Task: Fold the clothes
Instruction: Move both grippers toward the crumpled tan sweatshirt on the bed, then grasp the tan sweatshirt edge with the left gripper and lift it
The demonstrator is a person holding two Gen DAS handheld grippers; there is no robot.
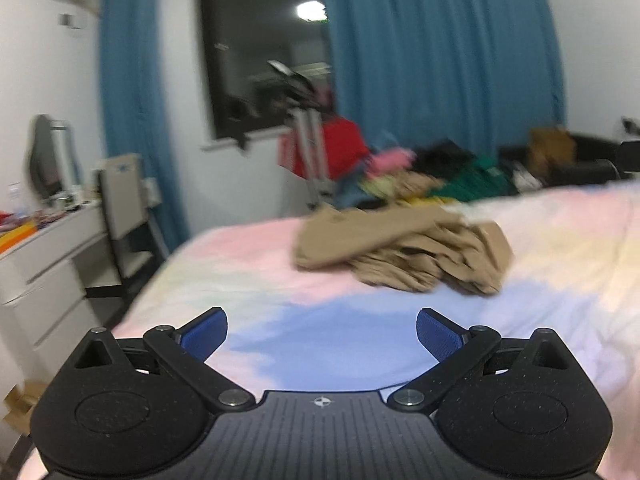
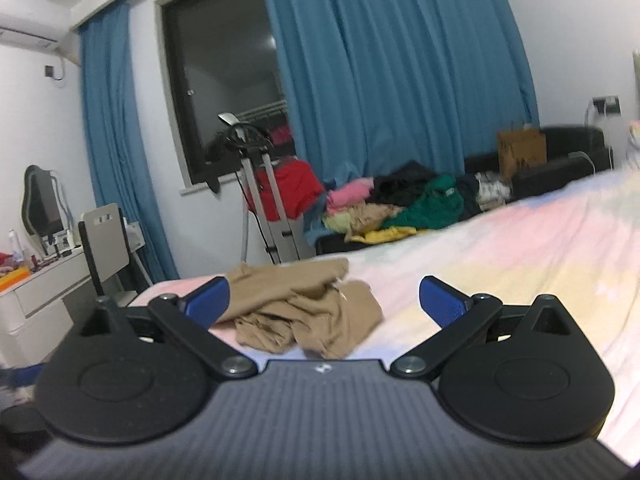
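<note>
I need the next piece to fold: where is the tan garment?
The tan garment lies crumpled on the pastel bedspread, ahead of both open grippers, nearer the right gripper, with the colourful clothes pile behind it.

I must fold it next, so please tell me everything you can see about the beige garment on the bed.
The beige garment is a tan, thin-looking soft fabric, lying crumpled and unfolded in a low heap with many wrinkles. One flatter part stretches out to the left side of the heap. It rests on the pastel bedsheet, near the bed's far edge. Nothing else touches it: both grippers are open and short of it. What kind of garment it is cannot be told.
</note>
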